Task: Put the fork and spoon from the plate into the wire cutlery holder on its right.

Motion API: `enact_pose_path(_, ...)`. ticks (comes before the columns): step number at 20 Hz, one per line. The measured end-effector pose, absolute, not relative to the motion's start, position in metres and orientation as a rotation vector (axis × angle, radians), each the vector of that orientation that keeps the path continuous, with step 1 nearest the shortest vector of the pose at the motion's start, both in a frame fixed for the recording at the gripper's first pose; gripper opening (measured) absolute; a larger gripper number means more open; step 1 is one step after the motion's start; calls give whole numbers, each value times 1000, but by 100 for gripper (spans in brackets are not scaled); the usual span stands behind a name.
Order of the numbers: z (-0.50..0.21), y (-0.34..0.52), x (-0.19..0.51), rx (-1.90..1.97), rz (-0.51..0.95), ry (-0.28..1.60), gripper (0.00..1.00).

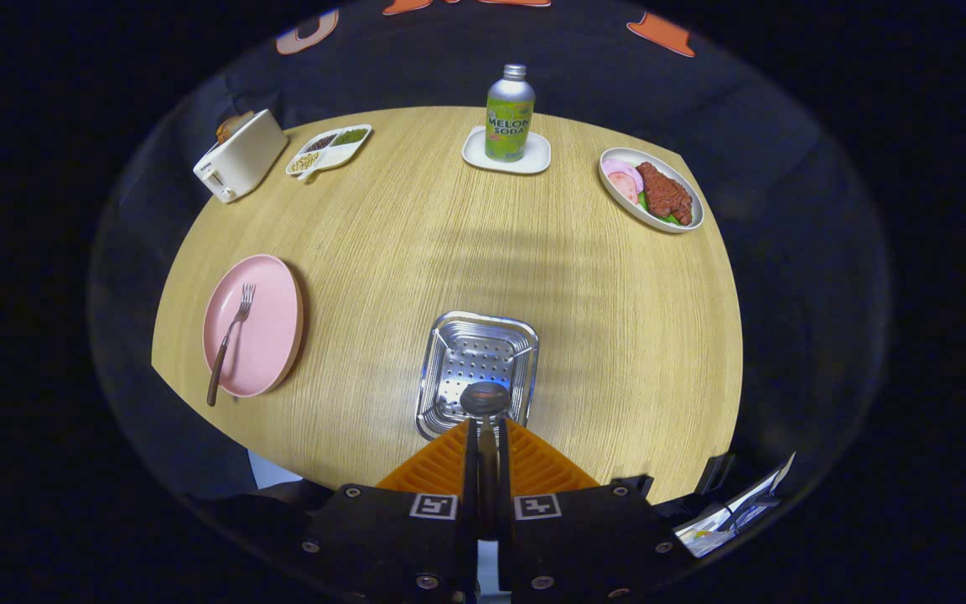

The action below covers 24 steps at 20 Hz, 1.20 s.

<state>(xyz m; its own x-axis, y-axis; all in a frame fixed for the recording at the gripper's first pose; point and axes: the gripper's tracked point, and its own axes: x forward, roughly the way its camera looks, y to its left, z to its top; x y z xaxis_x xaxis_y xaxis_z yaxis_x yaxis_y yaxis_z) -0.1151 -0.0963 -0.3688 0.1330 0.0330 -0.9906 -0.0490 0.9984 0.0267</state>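
Observation:
My gripper [487, 436] is shut on the spoon [485, 401], whose bowl sticks out just ahead of the fingertips. The spoon hangs over the near edge of the metal cutlery holder [449, 369], a perforated square basket seen from above. To the left of the holder lies the pink plate [269, 323] near the table's left edge. The fork [231, 335] rests on it, tines pointing away from me and its dark handle poking past the plate's near rim.
On the round wooden table [617, 319], at the far side, stand a soda bottle [509, 113] on a white coaster, a white toaster [240, 155], a divided dish of grains [328, 149] and an oval plate of food [651, 189]. Papers [734, 507] lie at the near right.

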Motion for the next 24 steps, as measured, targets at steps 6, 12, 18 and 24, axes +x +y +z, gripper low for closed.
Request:
enact_pose_path(6,-343,-93,-71,35,78,1165,11)
enact_pose_path(12,-292,-76,-28,92,15,844,17)
enact_pose_path(18,-251,-30,-21,74,-103,660,47)
enact_pose_path(24,-262,57,-39,64,-55,713,82)
